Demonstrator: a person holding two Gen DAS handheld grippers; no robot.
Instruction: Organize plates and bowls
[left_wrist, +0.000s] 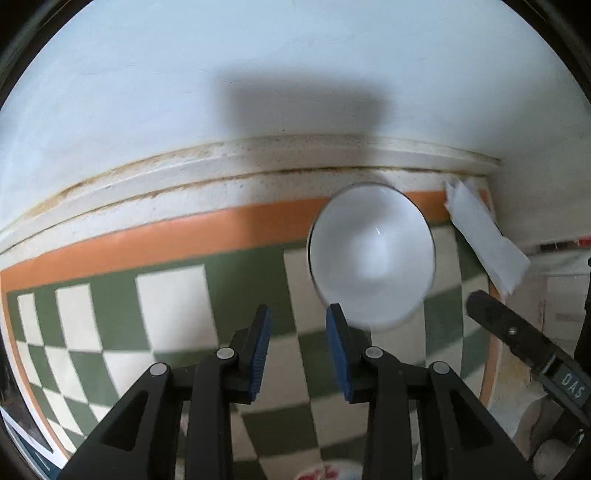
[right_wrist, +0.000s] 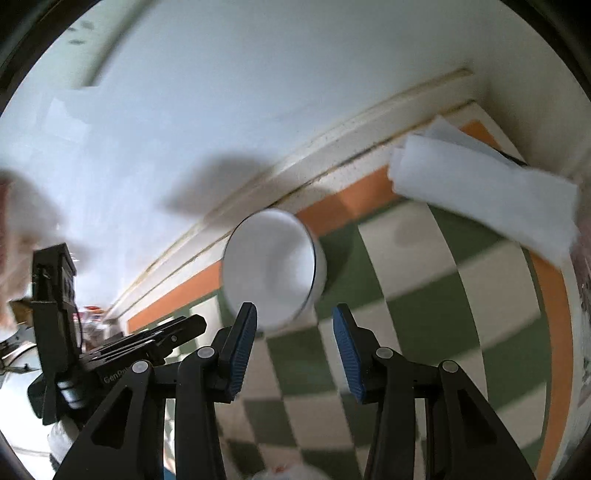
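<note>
A white bowl (left_wrist: 371, 254) with a thin dark rim stands on the green-and-cream checkered cloth (left_wrist: 177, 302) close to the wall. My left gripper (left_wrist: 298, 314) is open and empty, just short of the bowl, which sits ahead and to the right of its right finger. In the right wrist view the same bowl (right_wrist: 271, 264) lies ahead and slightly left of my right gripper (right_wrist: 294, 314), which is open and empty. The left gripper's body (right_wrist: 122, 343) shows at the left there. The right gripper's finger (left_wrist: 517, 332) shows at the right of the left wrist view.
A folded white paper (left_wrist: 484, 240) leans in the corner at the right, also seen in the right wrist view (right_wrist: 484, 195). A pale wall with a stained ledge (left_wrist: 258, 158) runs behind the cloth's orange border (left_wrist: 184, 232). A red-and-white patterned dish (left_wrist: 325, 472) peeks in at the bottom edge.
</note>
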